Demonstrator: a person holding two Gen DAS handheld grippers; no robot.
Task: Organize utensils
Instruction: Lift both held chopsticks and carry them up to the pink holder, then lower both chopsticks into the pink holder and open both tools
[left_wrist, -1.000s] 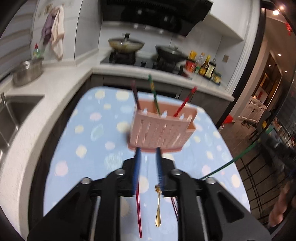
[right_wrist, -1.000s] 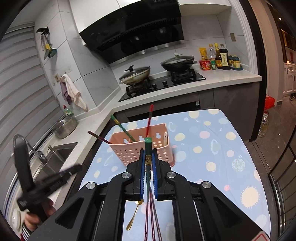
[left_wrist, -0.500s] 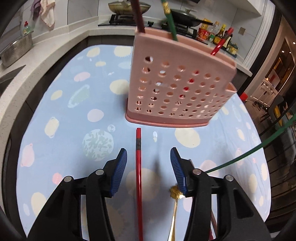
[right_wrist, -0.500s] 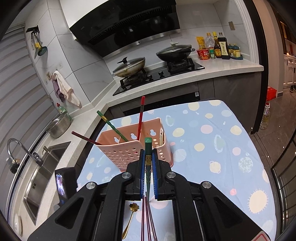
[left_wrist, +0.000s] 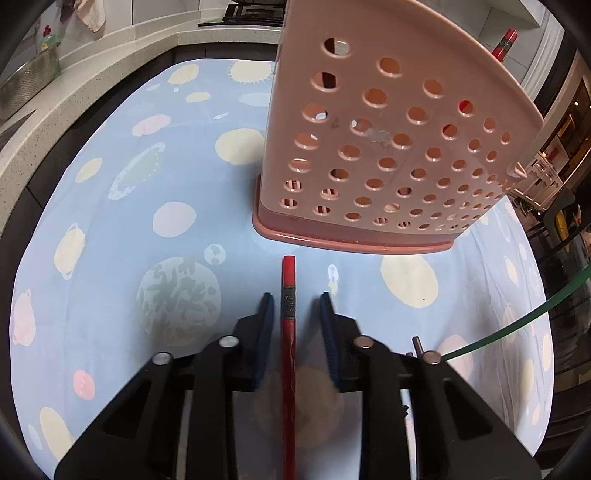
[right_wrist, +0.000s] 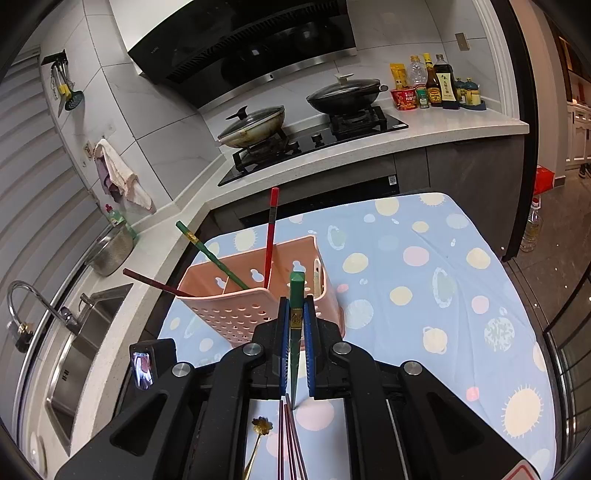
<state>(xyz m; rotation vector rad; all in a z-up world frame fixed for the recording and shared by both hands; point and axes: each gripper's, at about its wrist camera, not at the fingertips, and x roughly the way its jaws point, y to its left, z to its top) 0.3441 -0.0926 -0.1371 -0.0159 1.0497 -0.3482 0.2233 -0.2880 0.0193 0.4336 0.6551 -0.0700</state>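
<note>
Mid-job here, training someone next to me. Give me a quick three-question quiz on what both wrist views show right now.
1. True or false: the right hand-held gripper is shut on a green chopstick.
2. Multiple choice: the red chopstick on the cloth lies A) inside the basket, B) between the open jaws of the left hand-held gripper, C) across the sink.
3. Fill in: how many chopsticks stand in the basket in the right wrist view?

Key: 1 true; 2 B; 3 three, namely one red, one green, one dark red.
</note>
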